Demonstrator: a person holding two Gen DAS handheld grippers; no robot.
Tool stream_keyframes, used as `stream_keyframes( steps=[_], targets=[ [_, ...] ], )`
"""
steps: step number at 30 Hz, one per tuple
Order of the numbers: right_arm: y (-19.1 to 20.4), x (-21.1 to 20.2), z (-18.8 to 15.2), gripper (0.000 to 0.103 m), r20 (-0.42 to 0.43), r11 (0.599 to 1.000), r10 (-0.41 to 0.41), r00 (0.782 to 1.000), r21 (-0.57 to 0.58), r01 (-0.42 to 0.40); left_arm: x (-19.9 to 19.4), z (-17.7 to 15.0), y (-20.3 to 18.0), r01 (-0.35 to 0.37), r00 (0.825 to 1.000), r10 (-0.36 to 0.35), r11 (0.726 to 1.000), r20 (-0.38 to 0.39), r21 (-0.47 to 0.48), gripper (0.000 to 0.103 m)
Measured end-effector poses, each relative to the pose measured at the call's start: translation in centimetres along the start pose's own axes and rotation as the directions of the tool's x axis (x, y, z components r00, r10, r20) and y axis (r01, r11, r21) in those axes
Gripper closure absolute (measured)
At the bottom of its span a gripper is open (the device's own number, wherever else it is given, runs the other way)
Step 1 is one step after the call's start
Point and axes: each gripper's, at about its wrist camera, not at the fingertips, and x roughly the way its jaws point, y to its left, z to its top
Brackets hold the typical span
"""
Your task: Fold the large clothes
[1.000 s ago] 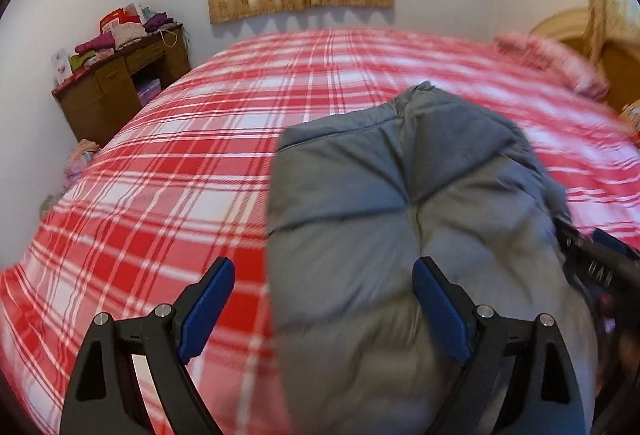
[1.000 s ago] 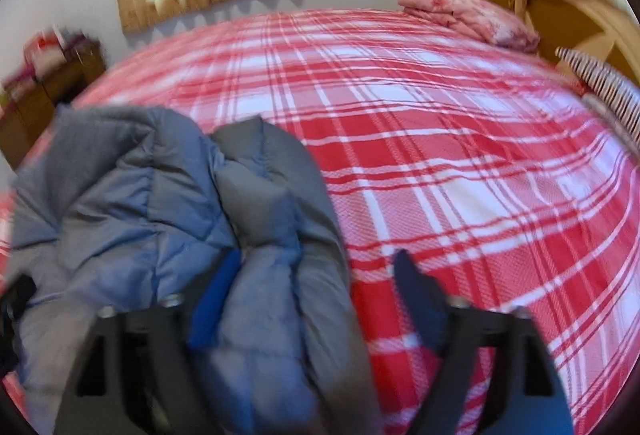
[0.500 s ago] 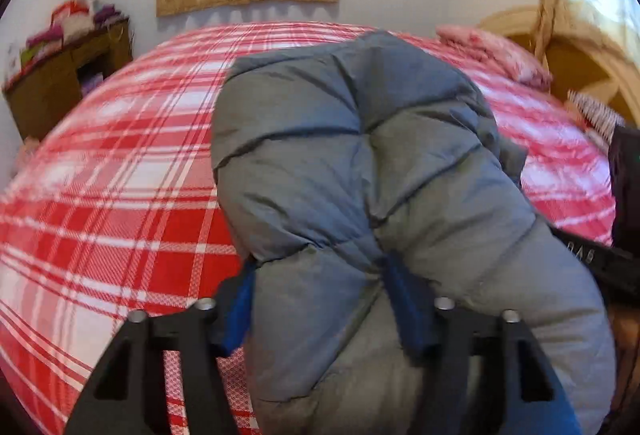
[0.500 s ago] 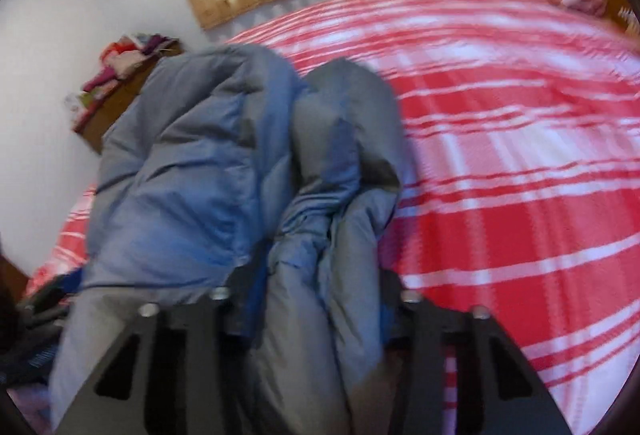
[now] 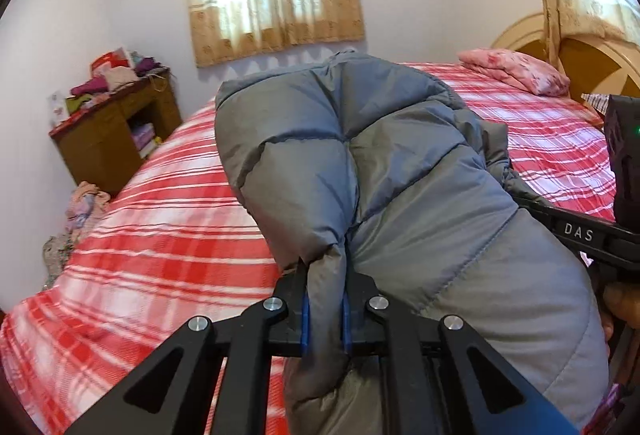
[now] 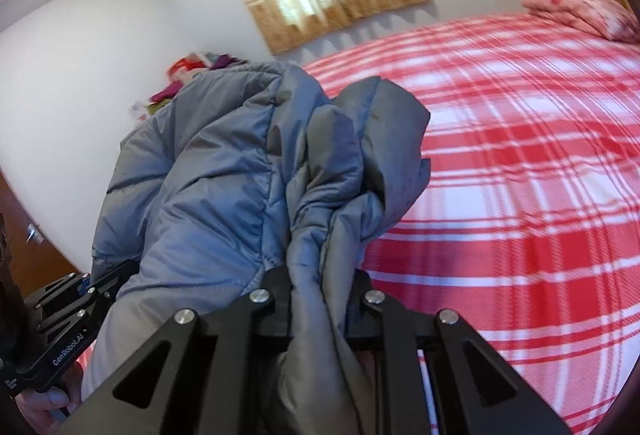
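Grey puffer jacket (image 5: 380,171) bunches between both closing tongs, above the bed (image 5: 160,219).

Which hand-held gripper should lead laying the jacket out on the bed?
Probably the right hand-held gripper: closing on the grey jacket beside the open plaid bed. The left hand-held gripper pinches the other side.

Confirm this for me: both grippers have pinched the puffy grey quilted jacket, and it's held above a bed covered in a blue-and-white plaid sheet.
Wrong in one respect: the plaid sheet is red and white, not blue and white, as both wrist views show. The rest holds: the left gripper and right gripper each have the puffy grey quilted jacket between closing jaws.
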Motion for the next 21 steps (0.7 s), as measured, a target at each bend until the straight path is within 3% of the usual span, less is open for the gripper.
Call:
stream_keyframes(
  steps=[12, 21],
  targets=[
    [8.6, 4.3, -1.2, 0.085, -0.068, 0.986, 0.124, 0.99, -0.104, -0.13, -4.7, -3.3, 8.1, -0.135, 0.991, 0.136, 0.99, 0.013, -0.05, 0.094],
    [11.3, 9.1, -2.8, 0.085, -0.145, 0.978, 0.12, 0.982, -0.154, -0.142, -3.1, -7.2, 12.5, -0.202, 0.978, 0.198, 0.977, -0.065, -0.067, 0.093]
  ],
)
